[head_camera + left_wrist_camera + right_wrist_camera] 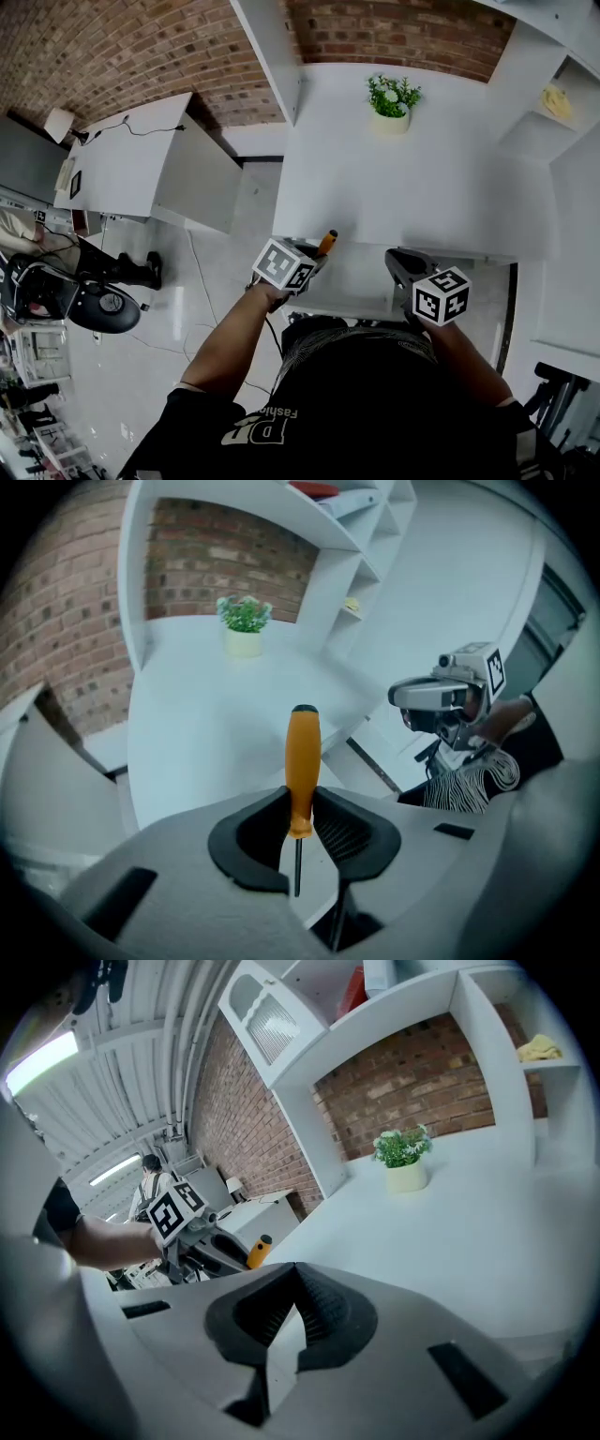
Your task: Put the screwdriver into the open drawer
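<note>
We grip the screwdriver (303, 761) in the left gripper (300, 806). The jaws are closed on the lower end of the orange handle, just above the metal shaft. The handle projects beyond the jaws and the shaft points back toward the gripper body. In the head view the tool hangs at the front edge of the white desk (403, 187), clear of the surface.

Just to the right of the tool, between the two grippers, a pale recessed panel below the desk edge appears to be the open drawer (356, 277). Its interior cannot be made out.

Further right, the right gripper (296, 1277) has its pad tips together with nothing between them. It hovers near the drawer front and holds nothing.

We judge the step in hand to be the carry: the tool is secured but not yet in the drawer. The next move calls for bringing the left gripper over the drawer opening, lowering it until the tool lies inside, and only then parting the jaws. The right gripper should stay out of that path.
</note>
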`<state>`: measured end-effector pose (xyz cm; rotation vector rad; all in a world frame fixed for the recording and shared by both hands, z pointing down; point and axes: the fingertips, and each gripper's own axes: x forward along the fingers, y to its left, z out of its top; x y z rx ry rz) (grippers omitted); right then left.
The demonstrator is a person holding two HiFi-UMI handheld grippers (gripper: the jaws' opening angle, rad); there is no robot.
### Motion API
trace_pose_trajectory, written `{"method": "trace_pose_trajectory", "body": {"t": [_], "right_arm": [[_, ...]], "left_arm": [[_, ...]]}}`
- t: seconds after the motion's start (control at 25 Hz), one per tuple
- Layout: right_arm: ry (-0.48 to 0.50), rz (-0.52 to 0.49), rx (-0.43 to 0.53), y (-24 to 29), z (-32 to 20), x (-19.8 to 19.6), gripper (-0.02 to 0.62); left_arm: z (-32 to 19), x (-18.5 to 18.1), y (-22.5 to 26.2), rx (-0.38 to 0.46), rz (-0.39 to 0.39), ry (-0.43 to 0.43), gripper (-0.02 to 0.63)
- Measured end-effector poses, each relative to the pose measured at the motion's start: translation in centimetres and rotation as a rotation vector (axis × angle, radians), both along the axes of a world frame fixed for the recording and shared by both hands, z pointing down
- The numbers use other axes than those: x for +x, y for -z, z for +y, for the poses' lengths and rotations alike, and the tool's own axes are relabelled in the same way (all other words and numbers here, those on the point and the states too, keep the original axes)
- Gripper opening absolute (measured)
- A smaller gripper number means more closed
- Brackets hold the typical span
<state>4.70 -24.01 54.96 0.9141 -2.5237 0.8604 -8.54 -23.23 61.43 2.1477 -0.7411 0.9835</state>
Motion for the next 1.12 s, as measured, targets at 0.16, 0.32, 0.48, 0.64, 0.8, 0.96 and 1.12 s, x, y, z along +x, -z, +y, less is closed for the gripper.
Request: {"method": "trace_pose_trajectory", "body": {"t": [0.16, 0.32, 0.48, 0.64, 0.8, 0.96, 1.12], "right_arm": [[0.005, -0.002, -0.013, -0.7, 0.0, -0.5, 0.005], [0.0, 0.007, -0.034, -1.5, 0.5, -0.5, 0.005], [-0.022, 0.015, -0.047, -2.3, 0.5, 0.1, 0.005], [-0.058, 0.012, -0.06, -2.7, 0.2, 1.2, 0.005], [-0.076, 0.015, -0.068, -2.9, 0.5, 1.8, 0.005], [-0.087, 0.034, -0.067, -3.1, 1.0, 2.5, 0.005], [-0.101, 0.054, -0.079, -3.6, 1.7, 3.4, 0.005]], "left_arm": [[1.1, -0.7, -3.5, -0.117, 0.094, 0.185, 0.086], [1.4, -1.1, -6.2, -0.184, 0.121, 0.279, 0.086], [2.2, -0.6, -8.5, -0.246, 0.116, 0.286, 0.086], [2.9, 0.3, -10.6, -0.301, 0.101, 0.261, 0.087], [2.7, 1.4, -13.0, -0.335, 0.097, 0.277, 0.087], [2.2, 2.1, -15.5, -0.348, 0.075, 0.322, 0.087], [1.6, 2.0, -17.1, -0.331, 0.055, 0.397, 0.089]]}}
